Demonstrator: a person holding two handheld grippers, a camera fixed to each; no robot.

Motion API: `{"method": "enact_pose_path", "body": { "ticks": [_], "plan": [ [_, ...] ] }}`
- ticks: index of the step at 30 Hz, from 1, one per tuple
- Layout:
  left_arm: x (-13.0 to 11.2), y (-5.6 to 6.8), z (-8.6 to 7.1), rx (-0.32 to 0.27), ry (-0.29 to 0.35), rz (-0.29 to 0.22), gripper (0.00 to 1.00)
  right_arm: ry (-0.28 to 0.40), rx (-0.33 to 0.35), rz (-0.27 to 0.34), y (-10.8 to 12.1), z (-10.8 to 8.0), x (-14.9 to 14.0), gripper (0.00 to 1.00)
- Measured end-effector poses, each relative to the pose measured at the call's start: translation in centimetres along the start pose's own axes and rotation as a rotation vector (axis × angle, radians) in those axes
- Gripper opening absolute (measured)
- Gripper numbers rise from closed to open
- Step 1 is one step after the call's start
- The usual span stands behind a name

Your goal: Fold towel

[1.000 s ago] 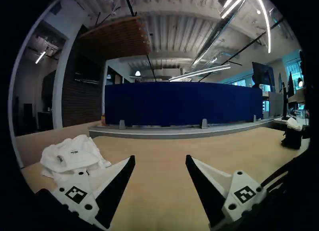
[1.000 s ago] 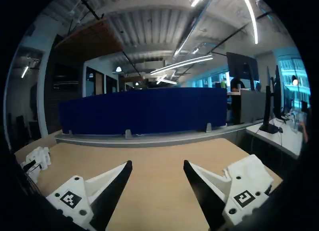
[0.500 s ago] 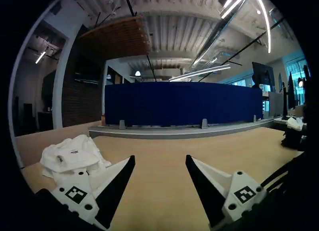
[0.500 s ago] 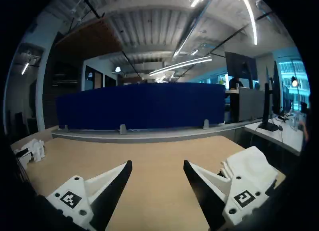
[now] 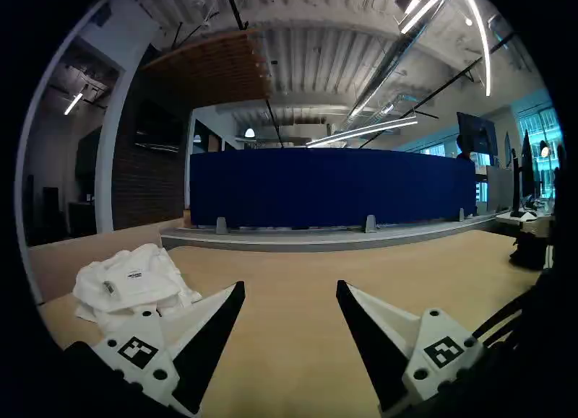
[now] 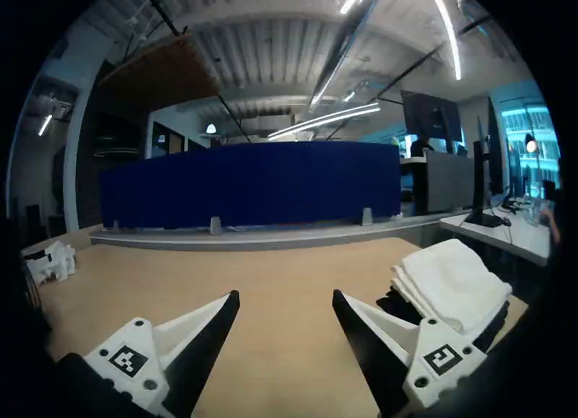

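1. The left tool (image 5: pixel 290 282) has its two fingers wide apart, with nothing between them. It points along a pale wooden worktop (image 5: pixel 289 331).
2. A crumpled white towel (image 5: pixel 130 282) lies in a heap at the near left of the worktop. It is just beside the left finger of this tool, which hides the lower edge of the towel.
3. The right tool (image 6: pixel 285 292) also has its fingers spread apart and holds nothing.
4. In the right gripper view, a stack of folded white towels (image 6: pixel 451 281) sits at the right side of the worktop, just behind the right finger. The stack rests on a dark object (image 6: pixel 394 302) which I cannot identify.
5. At the far left of the right gripper view lies a small white bundle (image 6: pixel 50 259). It is perhaps the crumpled towel, but it is too small to be sure.
6. A blue partition (image 5: pixel 325 187) stands along the far side of the worktop.
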State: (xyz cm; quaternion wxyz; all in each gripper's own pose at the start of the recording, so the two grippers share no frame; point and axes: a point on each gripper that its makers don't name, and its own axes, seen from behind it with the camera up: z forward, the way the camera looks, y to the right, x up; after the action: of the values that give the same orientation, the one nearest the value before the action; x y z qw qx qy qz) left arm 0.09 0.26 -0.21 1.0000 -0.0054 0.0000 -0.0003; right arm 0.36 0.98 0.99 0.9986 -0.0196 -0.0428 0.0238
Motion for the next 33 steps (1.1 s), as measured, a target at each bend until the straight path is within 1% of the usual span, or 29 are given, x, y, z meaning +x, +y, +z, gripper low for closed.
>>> {"method": "enact_pose_path", "body": {
  "ticks": [3,8,15,21,29,33],
  "plan": [
    [0.0,0.0,0.0,0.000,0.000,0.000,0.94,0.016,0.003,-0.010,0.3,0.1,0.1,1.00],
    [0.0,-0.1,0.0,0.000,0.000,0.000,0.94,0.025,0.016,-0.025,0.2,-0.2,-0.3,1.00],
    [0.0,0.0,0.1,0.000,0.000,0.000,0.94,0.064,0.034,-0.017,-0.2,-0.8,-0.2,1.00],
    [0.0,-0.1,0.0,0.000,0.000,0.000,0.94,0.066,0.031,-0.021,-0.4,-0.9,-0.8,1.00],
    [0.0,-0.1,0.0,0.000,0.000,0.000,0.94,0.084,0.028,-0.046,-0.9,-0.7,-0.7,1.00],
    [0.0,-0.1,0.0,0.000,0.000,0.000,0.94,0.086,0.024,-0.047,-0.8,-0.7,-0.6,1.00]
  ]
}}
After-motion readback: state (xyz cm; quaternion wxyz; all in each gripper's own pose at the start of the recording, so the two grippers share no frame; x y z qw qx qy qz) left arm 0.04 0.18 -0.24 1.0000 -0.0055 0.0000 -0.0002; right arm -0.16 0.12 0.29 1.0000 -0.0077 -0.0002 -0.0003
